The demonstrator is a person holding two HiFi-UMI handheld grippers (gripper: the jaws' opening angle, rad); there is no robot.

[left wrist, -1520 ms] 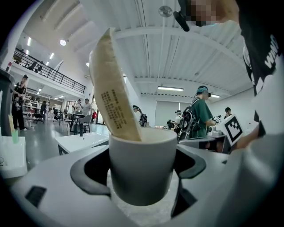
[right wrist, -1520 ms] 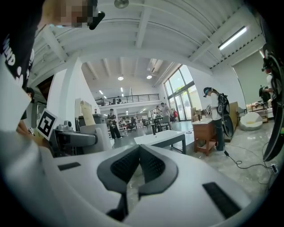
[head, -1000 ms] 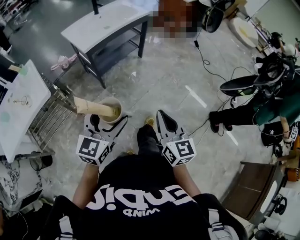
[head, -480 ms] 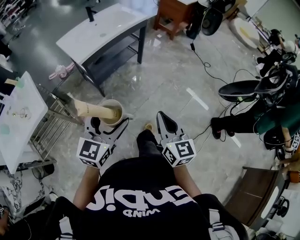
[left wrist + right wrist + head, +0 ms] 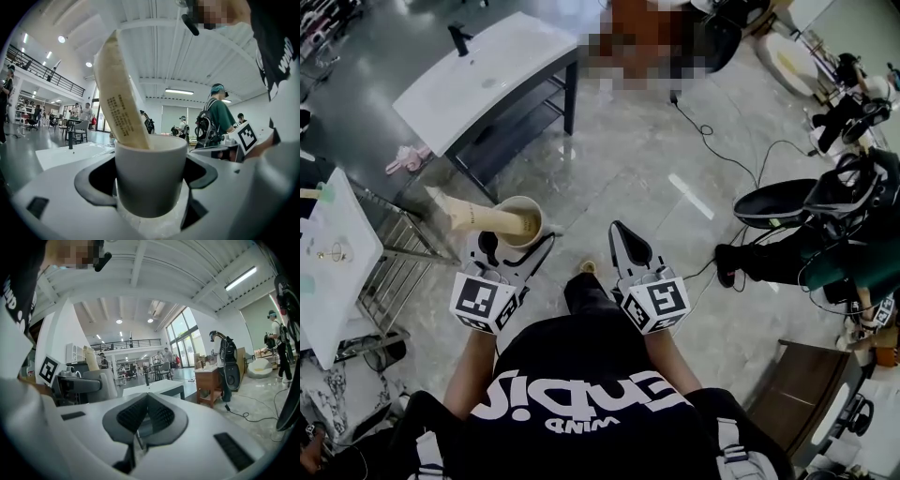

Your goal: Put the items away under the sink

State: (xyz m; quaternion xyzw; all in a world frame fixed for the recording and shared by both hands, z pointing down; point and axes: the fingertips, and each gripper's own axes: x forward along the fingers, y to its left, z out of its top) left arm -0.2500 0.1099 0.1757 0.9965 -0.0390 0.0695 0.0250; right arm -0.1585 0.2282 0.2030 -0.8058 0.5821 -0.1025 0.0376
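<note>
My left gripper (image 5: pixel 516 246) is shut on a white cup (image 5: pixel 521 221), its jaws clasping the cup's sides. A tan tube (image 5: pixel 467 214) stands tilted in the cup and leans out to the left. In the left gripper view the cup (image 5: pixel 151 177) fills the space between the jaws and the tube (image 5: pixel 121 98) rises out of it. My right gripper (image 5: pixel 626 246) is shut with nothing in it, and its ribbed pads (image 5: pixel 160 416) meet at their tips. The white sink unit (image 5: pixel 483 77), with a dark faucet (image 5: pixel 457 39) and a dark shelf frame (image 5: pixel 520 120) beneath, stands ahead to the upper left.
A metal rack (image 5: pixel 403 251) and a white table (image 5: pixel 328 258) stand close on the left. A wooden cabinet (image 5: pixel 212 383) lies beyond the sink. Cables (image 5: pixel 722 141) run across the tiled floor, and a person in green (image 5: pixel 844 262) sits with gear at the right.
The view has moved forward toward the sink unit, which has slid left and nearer. Both grippers keep their pose, and the cup with its tube stays held.
</note>
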